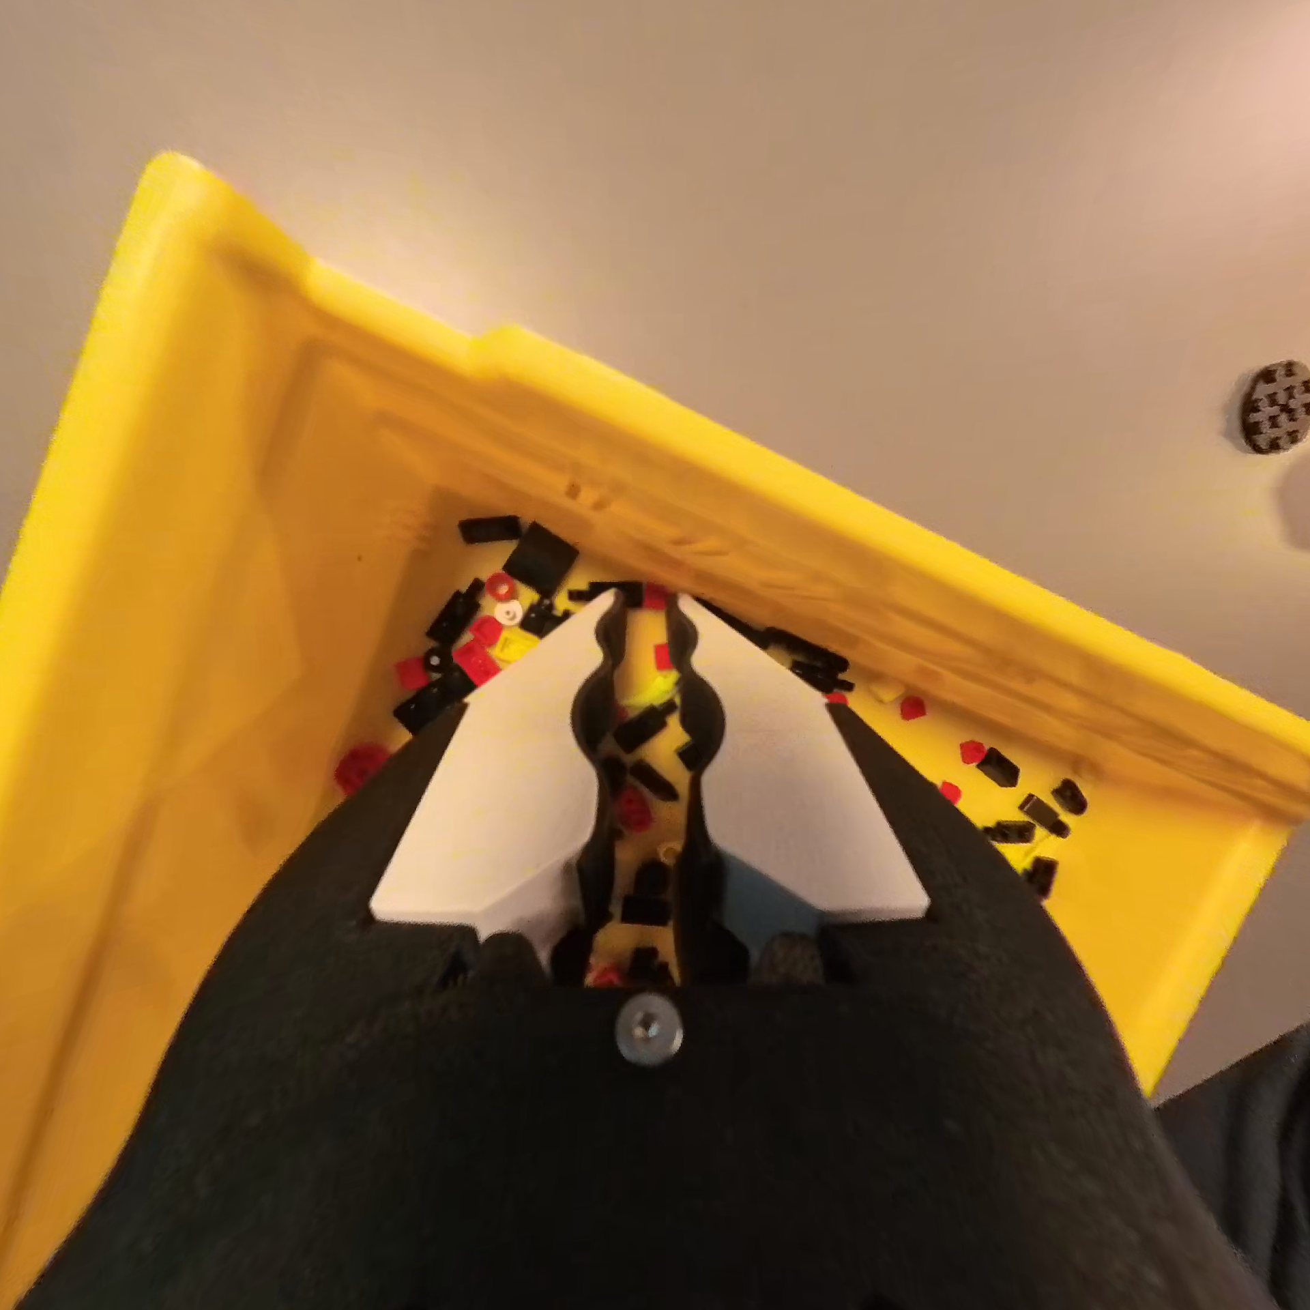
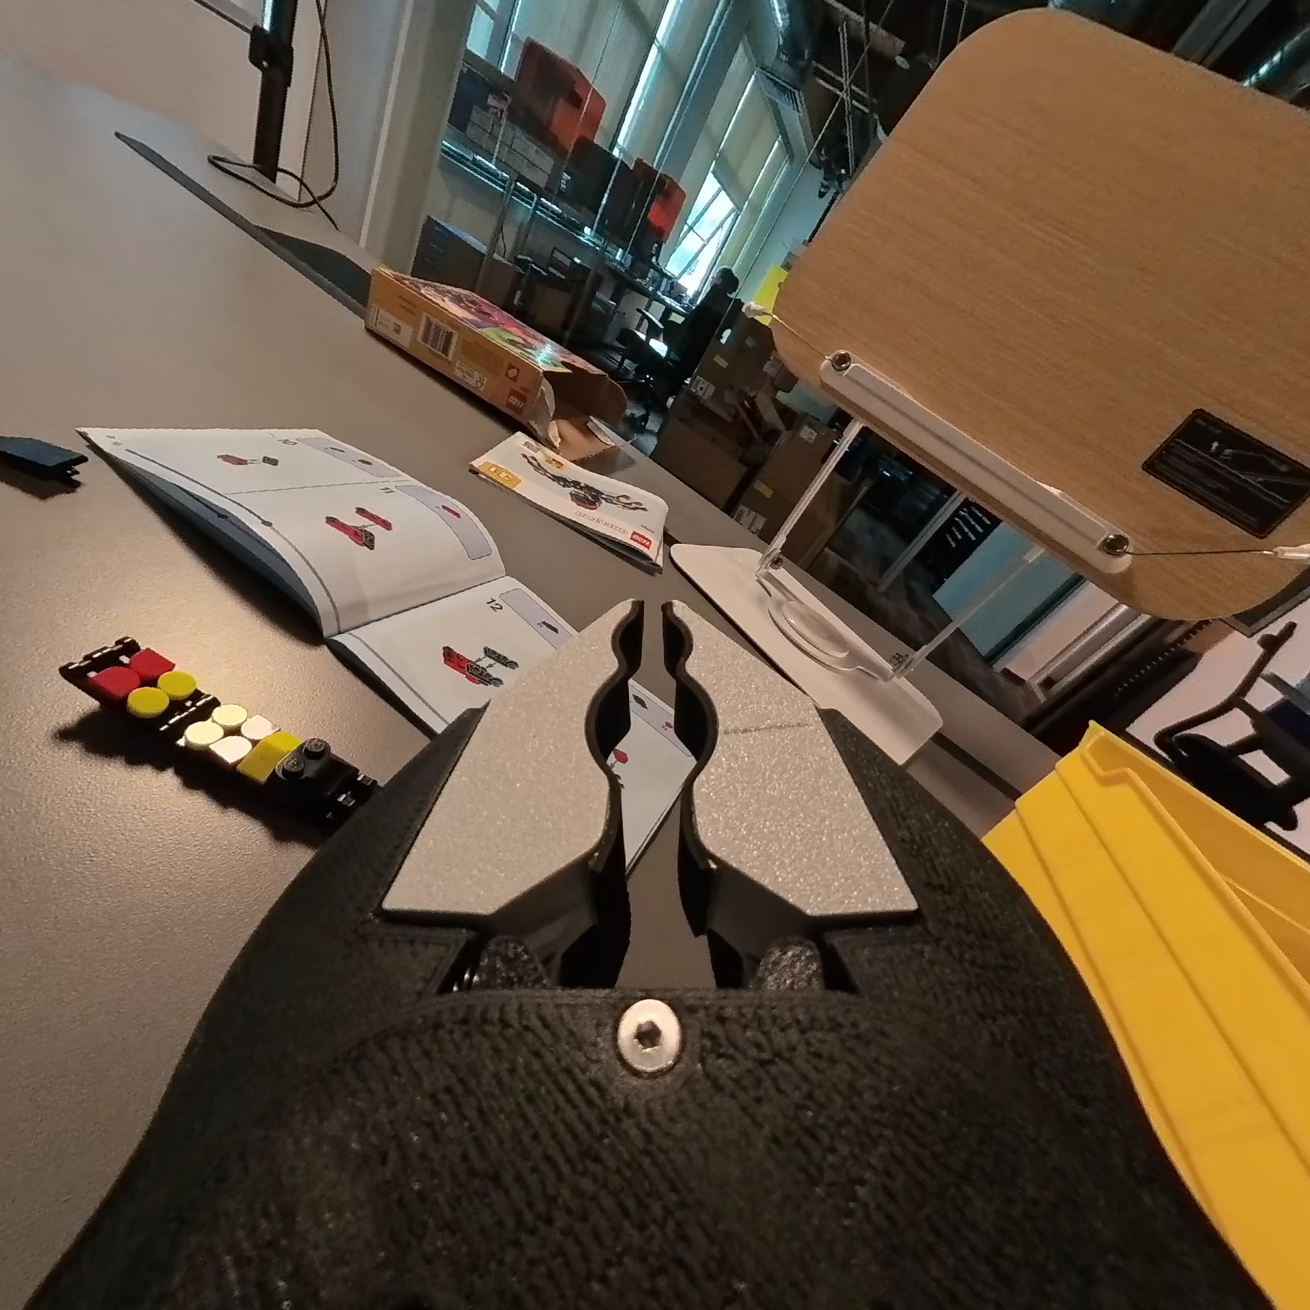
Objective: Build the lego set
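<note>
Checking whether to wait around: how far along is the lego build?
Done: a partial assembly of black plates with red, yellow and white tiles lies on the table. In hand: nothing; the left gripper hovers over loose pieces in the yellow bin, slightly open. Left: many pieces unused; the right gripper is empty.

The yellow bin looks like smooth moulded plastic with a soft sheen, and the loose bricks inside it are glossy plastic. The right tool has a coarse, ribbed black plastic body, grainy matt grey plates and a shiny metal screw. The desk is smooth and matt grey, the open booklet is lightly glossy paper, and the stand's board shows a wood-grain finish.
</note>
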The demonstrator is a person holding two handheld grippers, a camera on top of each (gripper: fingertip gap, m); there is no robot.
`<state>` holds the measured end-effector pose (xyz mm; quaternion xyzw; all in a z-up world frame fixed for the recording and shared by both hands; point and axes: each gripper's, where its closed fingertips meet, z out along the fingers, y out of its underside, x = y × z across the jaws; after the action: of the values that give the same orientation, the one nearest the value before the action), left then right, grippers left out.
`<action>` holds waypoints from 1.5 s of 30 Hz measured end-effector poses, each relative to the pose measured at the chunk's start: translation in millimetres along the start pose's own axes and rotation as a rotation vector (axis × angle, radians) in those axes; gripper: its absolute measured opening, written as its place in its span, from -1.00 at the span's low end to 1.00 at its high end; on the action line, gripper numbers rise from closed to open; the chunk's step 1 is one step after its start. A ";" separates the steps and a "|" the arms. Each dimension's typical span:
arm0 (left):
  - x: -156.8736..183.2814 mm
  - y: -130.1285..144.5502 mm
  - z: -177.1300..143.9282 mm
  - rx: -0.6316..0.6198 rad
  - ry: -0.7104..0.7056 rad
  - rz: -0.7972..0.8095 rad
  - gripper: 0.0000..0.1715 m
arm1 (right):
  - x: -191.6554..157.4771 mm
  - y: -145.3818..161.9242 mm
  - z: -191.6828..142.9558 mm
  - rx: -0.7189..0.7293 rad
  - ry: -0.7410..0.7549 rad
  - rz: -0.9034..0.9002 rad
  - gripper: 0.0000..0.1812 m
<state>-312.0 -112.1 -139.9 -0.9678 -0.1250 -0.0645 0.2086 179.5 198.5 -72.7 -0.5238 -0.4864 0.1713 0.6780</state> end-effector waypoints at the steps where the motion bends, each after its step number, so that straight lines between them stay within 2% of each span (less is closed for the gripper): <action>1: -1.6 0.7 2.4 -0.013 -0.008 0.001 -0.88 | 0.1 0.0 -0.1 0.000 0.000 0.000 -0.96; 6: -1.6 11.5 9.6 -0.090 -0.010 -0.020 -0.92 | -0.4 0.0 0.1 0.000 -0.003 -0.001 -0.96; 8: 5.0 23.7 6.9 -0.164 0.027 -0.069 -0.95 | -0.7 0.1 0.1 -0.001 -0.004 -0.002 -0.96; 10: 4.6 26.3 1.1 -0.175 0.021 -0.084 -0.97 | -0.7 0.1 0.1 -0.001 -0.004 -0.002 -0.96; 14: -13.8 13.0 -15.6 -0.090 -0.091 -0.029 -1.00 | -1.0 0.3 0.3 -0.002 -0.006 -0.003 -0.96; 16: -15.3 9.2 -19.0 -0.072 -0.089 0.001 -1.00 | -1.3 0.5 0.4 -0.004 -0.006 -0.006 -0.96; 19: -11.2 9.0 -17.8 -0.079 -0.057 0.087 -0.99 | -1.4 0.4 0.4 -0.004 -0.007 -0.007 -0.96; 23: -19.7 19.2 -14.8 -0.152 -0.140 0.229 -1.00 | -1.5 0.5 0.3 -0.004 -0.007 -0.008 -0.96; 29: -18.2 32.2 -7.4 -0.218 -0.127 0.215 -1.00 | -2.2 0.7 0.6 -0.006 -0.009 -0.011 -0.96; 31: -10.6 35.2 -4.2 -0.223 -0.067 0.189 -1.00 | -2.2 0.8 0.7 -0.006 -0.009 -0.011 -0.96; 34: 3.1 27.8 -3.7 -0.163 0.039 0.140 -1.00 | -2.4 0.6 0.7 -0.006 -0.009 -0.012 -0.96; 36: -4.0 24.6 -6.5 -0.145 0.009 0.126 -1.00 | -2.5 0.8 0.8 -0.006 -0.010 -0.013 -0.96; 40: -18.5 31.6 -8.1 -0.185 -0.048 0.109 -0.97 | -2.8 1.0 1.1 -0.008 -0.011 -0.014 -0.96; 45: -19.8 35.0 -5.2 -0.193 -0.038 0.086 -0.89 | -2.9 1.0 1.2 -0.008 -0.011 -0.015 -0.96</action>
<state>-322.0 -149.3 -152.2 -0.9889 -0.0805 -0.0490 0.1146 177.4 197.4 -75.0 -0.5220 -0.4946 0.1672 0.6745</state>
